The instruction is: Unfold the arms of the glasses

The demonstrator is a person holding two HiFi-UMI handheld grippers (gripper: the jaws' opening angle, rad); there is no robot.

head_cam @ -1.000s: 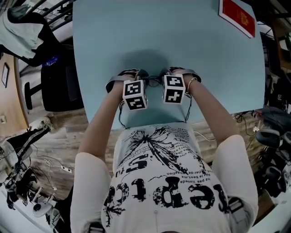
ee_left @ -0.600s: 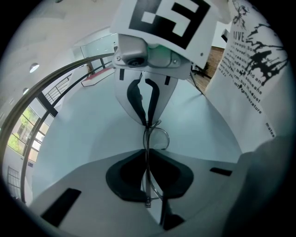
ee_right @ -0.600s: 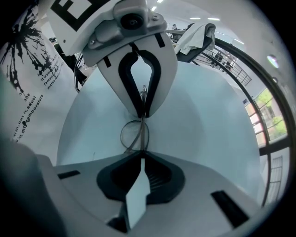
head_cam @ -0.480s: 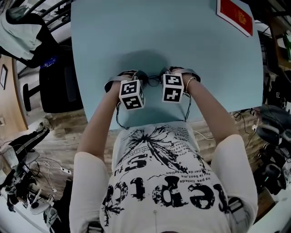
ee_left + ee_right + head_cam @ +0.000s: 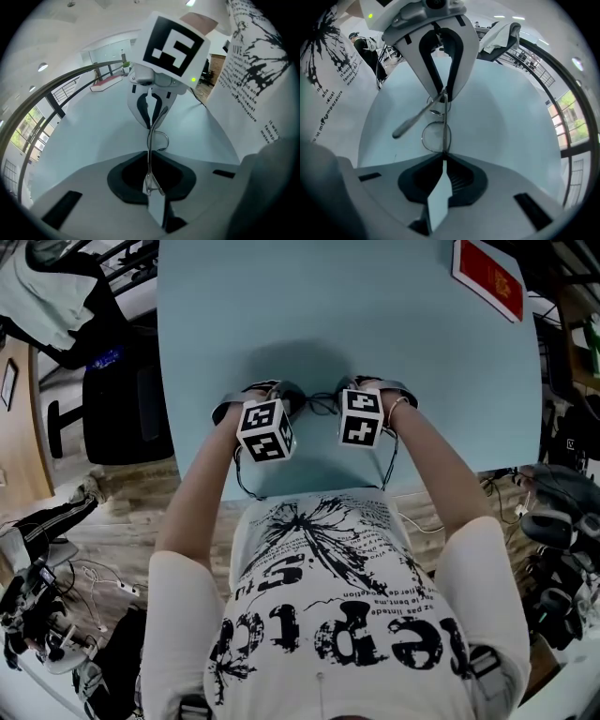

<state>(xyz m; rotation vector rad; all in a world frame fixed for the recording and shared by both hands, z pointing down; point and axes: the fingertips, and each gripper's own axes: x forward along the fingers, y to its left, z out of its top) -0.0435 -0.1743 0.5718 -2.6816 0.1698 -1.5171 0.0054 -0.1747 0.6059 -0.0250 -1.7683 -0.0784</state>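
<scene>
Above the near table edge: glasses pinched from both sides

Glasses [image 5: 320,407] hang just over the pale blue table [image 5: 375,324]. The left gripper [image 5: 150,180] has just been closing and now pinches one end of the wire frame. The right gripper [image 5: 442,161] is clamped on the other end.

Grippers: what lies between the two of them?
The glasses, thin wire-framed: the left gripper, whose jaws have just been closing, and the right gripper each pinch them. The left gripper view shows it plainest.

Bright, even light; fisheye-warped edges
</scene>
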